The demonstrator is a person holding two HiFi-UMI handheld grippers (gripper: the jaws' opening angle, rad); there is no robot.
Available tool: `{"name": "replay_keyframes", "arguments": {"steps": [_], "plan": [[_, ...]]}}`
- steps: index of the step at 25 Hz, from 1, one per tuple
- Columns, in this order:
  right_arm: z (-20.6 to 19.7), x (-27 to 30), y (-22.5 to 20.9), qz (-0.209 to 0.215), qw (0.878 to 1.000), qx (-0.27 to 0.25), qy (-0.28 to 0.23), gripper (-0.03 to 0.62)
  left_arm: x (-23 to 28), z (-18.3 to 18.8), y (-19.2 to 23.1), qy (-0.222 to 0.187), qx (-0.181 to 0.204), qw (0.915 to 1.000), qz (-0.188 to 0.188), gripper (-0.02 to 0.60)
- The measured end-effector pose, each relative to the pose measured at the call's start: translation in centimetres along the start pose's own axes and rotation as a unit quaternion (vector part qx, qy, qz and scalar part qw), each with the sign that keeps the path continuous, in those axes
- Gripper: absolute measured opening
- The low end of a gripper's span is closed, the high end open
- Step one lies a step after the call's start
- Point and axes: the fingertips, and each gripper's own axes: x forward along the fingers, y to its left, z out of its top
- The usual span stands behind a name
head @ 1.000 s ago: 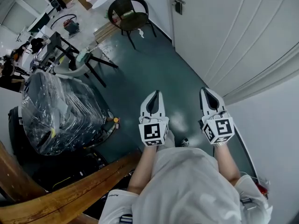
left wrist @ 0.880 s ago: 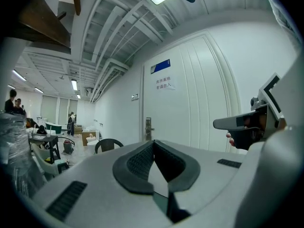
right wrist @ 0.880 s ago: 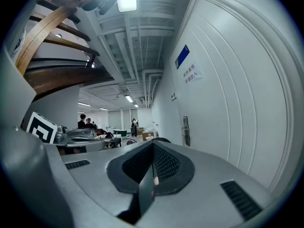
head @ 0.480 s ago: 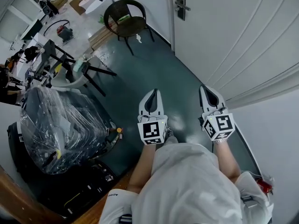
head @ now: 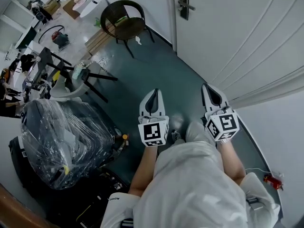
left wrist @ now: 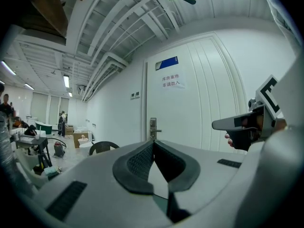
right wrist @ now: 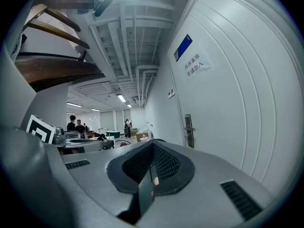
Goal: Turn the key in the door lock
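The white door (head: 237, 27) stands at the upper right of the head view. Its dark lock plate with a lever handle (head: 184, 1) is far ahead of both grippers. I cannot make out a key on it. My left gripper (head: 153, 94) and right gripper (head: 209, 88) are held side by side over the dark floor, both shut with nothing in them. In the left gripper view the lock plate (left wrist: 153, 127) shows small above the closed jaws (left wrist: 153, 145), and the right gripper (left wrist: 247, 122) is at the right. In the right gripper view the lock plate (right wrist: 189, 129) lies to the right of the closed jaws (right wrist: 152, 147).
A dark round chair (head: 124, 19) stands by the wall left of the door. A plastic-wrapped bulky object (head: 61, 137) and a small table (head: 71, 70) are to my left. A paper notice (left wrist: 172, 80) hangs on the door. People (right wrist: 76, 126) stand in the far room.
Both grippers have travelled forward together toward the door, still shut. The lock plate now sits more fully in view at the top, and the wooden rail at the lower left has dropped out.
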Motion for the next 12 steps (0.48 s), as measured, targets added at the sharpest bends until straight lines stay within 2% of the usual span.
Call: {"name": "replay_keyframes", "arguments": {"steps": [12], "plan": [[-0.8, 6.4, 0.8, 0.015, 1.000, 0.004, 0.013, -0.009, 3.3, -1.2, 4.8, 0.016, -0.005, 0.9996, 0.022, 0.009]]}}
